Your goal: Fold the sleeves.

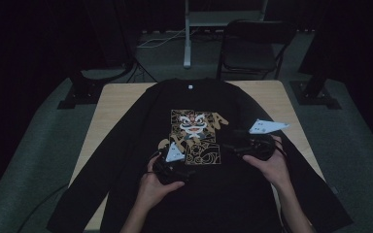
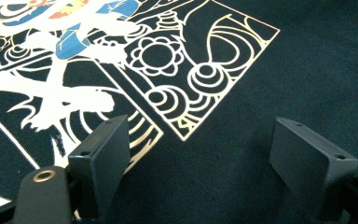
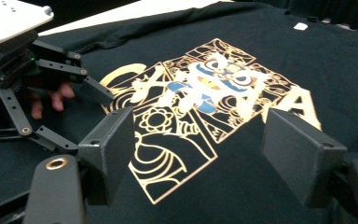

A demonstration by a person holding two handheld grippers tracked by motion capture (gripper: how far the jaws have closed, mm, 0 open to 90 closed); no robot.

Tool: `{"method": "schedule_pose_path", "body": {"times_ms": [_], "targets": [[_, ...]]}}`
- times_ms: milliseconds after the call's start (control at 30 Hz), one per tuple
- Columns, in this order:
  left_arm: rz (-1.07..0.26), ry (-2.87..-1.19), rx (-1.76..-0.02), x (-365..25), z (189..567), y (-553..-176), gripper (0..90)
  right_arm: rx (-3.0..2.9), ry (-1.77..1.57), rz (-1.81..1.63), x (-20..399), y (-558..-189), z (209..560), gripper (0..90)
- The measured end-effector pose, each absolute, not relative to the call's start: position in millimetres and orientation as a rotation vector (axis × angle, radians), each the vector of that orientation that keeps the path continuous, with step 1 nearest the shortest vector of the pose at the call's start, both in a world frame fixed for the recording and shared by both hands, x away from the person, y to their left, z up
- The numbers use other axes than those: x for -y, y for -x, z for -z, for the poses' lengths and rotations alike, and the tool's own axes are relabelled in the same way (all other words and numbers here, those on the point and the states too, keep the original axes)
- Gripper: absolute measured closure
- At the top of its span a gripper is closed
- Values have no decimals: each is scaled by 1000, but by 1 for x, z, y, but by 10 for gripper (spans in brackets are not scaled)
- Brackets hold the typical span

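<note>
**Both grippers poised over the shirt's print**

A black shirt lies spread flat, front up, on the table, collar at the far edge, sleeves trailing off the near corners. Its gold print sits mid-chest. The left gripper hovers just above the cloth at the print's near corner, jaws wide apart with nothing between them but fabric. The right gripper is on the other side of the print, tilted down toward it, jaws likewise spread and empty. The two grippers are near each other, with the print's lower part between them. Behind the table stands a folding chair.
</note>
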State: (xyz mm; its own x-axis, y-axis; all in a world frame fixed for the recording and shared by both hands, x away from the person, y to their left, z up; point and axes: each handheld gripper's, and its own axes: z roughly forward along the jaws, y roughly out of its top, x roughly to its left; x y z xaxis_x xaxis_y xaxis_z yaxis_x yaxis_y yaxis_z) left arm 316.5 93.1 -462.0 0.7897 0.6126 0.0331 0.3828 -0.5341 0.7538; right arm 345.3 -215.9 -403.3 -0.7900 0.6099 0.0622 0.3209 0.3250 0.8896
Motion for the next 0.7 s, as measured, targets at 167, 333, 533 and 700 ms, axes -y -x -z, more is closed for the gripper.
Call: {"method": "schedule_pose_path", "body": {"times_ms": [167, 333, 533, 700], "targets": [[-376, -2195, -736, -93, 462, -316, 222, -2301, -862, -1446, 223, -347, 404, 243], [-377, -2199, -733, -93, 462, -316, 222, -2292, -901, -1463, 234, -350, 408, 244], [-376, -2198, -734, -93, 462, -316, 222, -2276, -934, -1449, 245, -352, 409, 244], [-376, -2200, -733, -93, 462, -316, 222, -2261, -967, -1439, 253, -354, 411, 243]]}}
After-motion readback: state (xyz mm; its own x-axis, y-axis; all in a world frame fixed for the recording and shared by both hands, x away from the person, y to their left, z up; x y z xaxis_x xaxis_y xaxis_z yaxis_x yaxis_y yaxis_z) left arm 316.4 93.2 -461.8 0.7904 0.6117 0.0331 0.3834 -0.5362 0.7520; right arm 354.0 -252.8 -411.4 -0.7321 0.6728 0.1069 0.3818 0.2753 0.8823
